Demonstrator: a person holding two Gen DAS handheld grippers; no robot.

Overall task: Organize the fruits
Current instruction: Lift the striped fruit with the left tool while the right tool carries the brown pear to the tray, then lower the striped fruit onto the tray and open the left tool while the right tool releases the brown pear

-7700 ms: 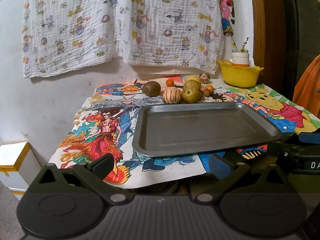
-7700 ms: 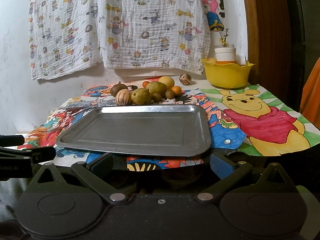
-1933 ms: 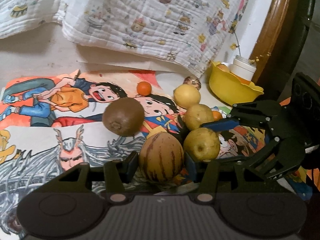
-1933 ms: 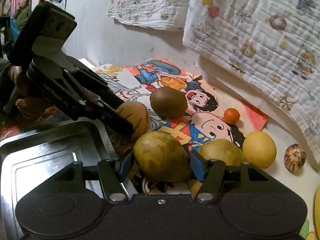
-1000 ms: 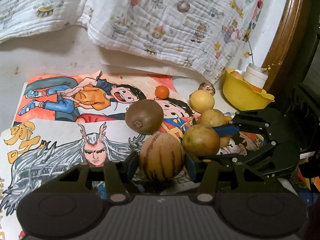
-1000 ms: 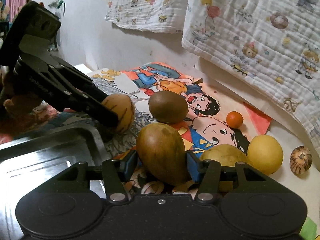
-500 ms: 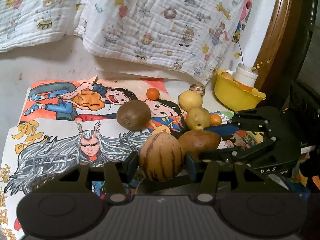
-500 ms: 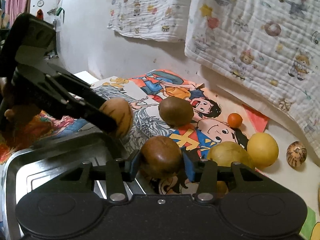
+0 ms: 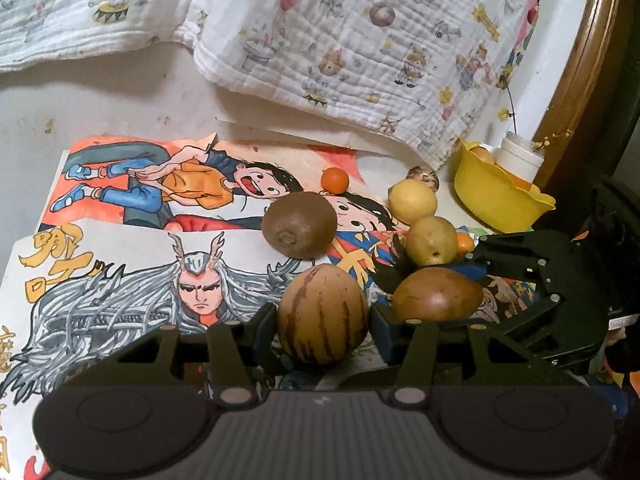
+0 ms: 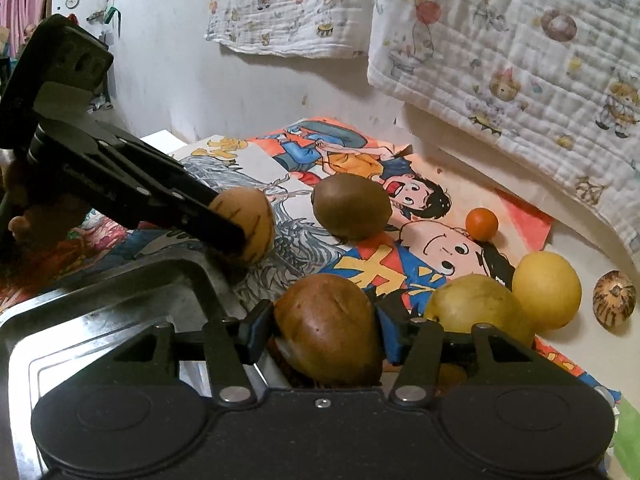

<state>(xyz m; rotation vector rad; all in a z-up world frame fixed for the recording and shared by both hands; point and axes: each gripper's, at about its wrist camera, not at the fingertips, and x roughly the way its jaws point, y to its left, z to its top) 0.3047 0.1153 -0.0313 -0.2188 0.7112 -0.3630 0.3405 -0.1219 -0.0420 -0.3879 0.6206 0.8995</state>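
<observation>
My left gripper (image 9: 322,322) is shut on a tan fruit with dark stripes (image 9: 322,316), held just above the cartoon cloth; the right wrist view shows that striped fruit (image 10: 250,222) near the steel tray's (image 10: 120,280) far rim. The jaws of my right gripper (image 10: 324,328) are opening, with their pads still against a brown-green fruit (image 10: 328,326). That brown-green fruit (image 9: 438,294) hangs beside the tray's far right corner. On the cloth lie a kiwi (image 9: 300,224), a small orange (image 9: 335,181), a yellow lemon (image 9: 412,200) and a yellow-green pear (image 9: 431,240).
A striped brown nut (image 10: 614,304) lies on bare table at the far right. A yellow bowl (image 9: 500,204) holding a white pot stands by the wooden frame. A printed blanket (image 9: 360,40) hangs on the wall behind. A hand grips the left tool at the left edge.
The brown-green fruit has turned in the right jaws from standing upright to lying across them. Both grippers have drawn back slightly from the fruit pile. The left grip is unchanged.
</observation>
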